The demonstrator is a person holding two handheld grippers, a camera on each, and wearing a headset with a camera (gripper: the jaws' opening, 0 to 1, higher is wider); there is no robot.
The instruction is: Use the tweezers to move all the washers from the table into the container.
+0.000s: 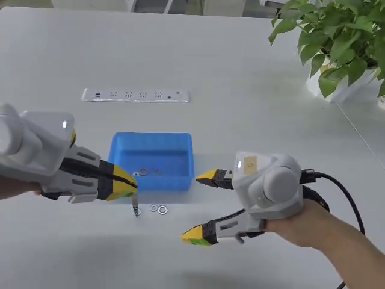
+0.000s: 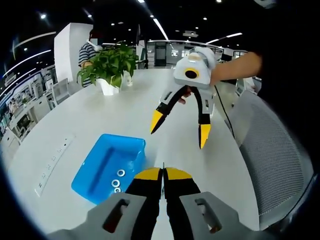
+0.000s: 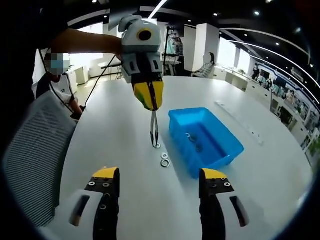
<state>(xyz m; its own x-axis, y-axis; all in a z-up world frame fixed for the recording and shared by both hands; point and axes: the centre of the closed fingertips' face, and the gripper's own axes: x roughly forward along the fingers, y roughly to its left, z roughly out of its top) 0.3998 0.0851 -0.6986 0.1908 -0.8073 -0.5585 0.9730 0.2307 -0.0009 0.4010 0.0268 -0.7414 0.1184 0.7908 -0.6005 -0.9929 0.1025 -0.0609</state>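
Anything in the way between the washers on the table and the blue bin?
Nothing visible. The washers lie on bare table right before the bin; only its near wall needs clearing. The tweezers in the left claw point down at one washer; the right claw hangs open to the side.

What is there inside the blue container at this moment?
At least two washers lie on the floor of the blue container. In the head view the left gripper covers its near left corner, so more washers there cannot be ruled out.
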